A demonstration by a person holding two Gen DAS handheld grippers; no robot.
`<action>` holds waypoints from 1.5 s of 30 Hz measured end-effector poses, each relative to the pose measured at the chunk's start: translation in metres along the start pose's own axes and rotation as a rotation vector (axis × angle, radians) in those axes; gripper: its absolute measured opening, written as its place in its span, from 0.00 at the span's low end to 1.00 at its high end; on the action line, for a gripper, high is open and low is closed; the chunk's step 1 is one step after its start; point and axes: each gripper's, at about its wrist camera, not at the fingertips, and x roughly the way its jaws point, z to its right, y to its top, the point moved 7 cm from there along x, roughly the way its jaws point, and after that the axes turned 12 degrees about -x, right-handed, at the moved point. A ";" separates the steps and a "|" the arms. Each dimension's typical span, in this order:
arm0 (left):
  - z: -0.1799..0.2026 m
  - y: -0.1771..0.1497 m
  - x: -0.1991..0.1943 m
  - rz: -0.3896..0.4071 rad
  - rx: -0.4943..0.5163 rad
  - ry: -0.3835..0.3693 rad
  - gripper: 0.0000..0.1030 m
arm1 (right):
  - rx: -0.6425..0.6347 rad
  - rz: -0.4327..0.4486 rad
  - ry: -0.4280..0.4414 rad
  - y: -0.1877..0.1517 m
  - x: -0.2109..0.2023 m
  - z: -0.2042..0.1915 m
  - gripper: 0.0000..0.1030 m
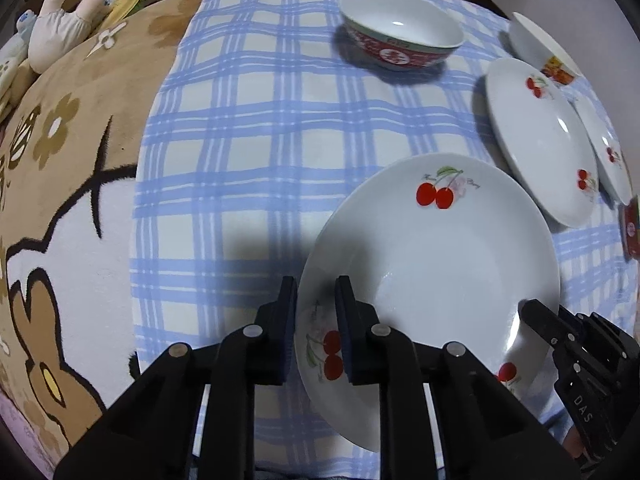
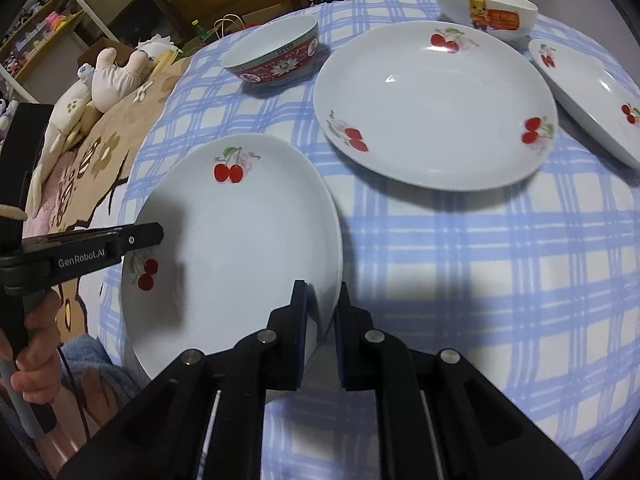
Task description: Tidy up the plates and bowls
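Both aimed steeply down at the near edge of the bed. Left gripper [image 1: 316, 330] nearly closed over the left rim of the cherry plate [image 1: 432, 264], pads not clearly pressing. Right gripper [image 2: 322, 334] pinching the same plate's [image 2: 240, 256] right rim, tilting it. Red bowl [image 1: 400, 30] toward the far edge, two more plates [image 2: 436, 104] at right
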 end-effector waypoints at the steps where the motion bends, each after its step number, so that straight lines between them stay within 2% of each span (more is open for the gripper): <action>1: 0.001 -0.002 -0.002 -0.001 0.003 -0.012 0.18 | -0.003 0.002 -0.003 -0.001 -0.003 0.001 0.13; 7: 0.015 -0.028 -0.020 0.003 0.030 -0.070 0.18 | -0.015 0.005 -0.033 -0.011 -0.024 0.007 0.13; 12: 0.028 -0.034 -0.043 0.055 0.054 -0.109 0.17 | -0.002 0.008 -0.037 -0.019 -0.042 0.012 0.14; 18: 0.046 -0.046 -0.060 0.066 0.072 -0.174 0.18 | -0.005 0.013 -0.059 -0.027 -0.066 0.023 0.14; 30: 0.129 -0.053 -0.079 0.096 0.154 -0.247 0.18 | 0.036 -0.001 -0.107 -0.041 -0.120 0.083 0.14; 33: 0.152 -0.055 -0.079 0.090 0.175 -0.280 0.18 | 0.080 0.010 -0.110 -0.049 -0.130 0.103 0.14; 38: 0.186 -0.061 -0.068 0.067 0.208 -0.292 0.18 | 0.130 -0.013 -0.118 -0.062 -0.132 0.136 0.13; 45: 0.225 -0.069 -0.045 0.032 0.258 -0.274 0.18 | 0.182 -0.009 -0.164 -0.073 -0.135 0.176 0.12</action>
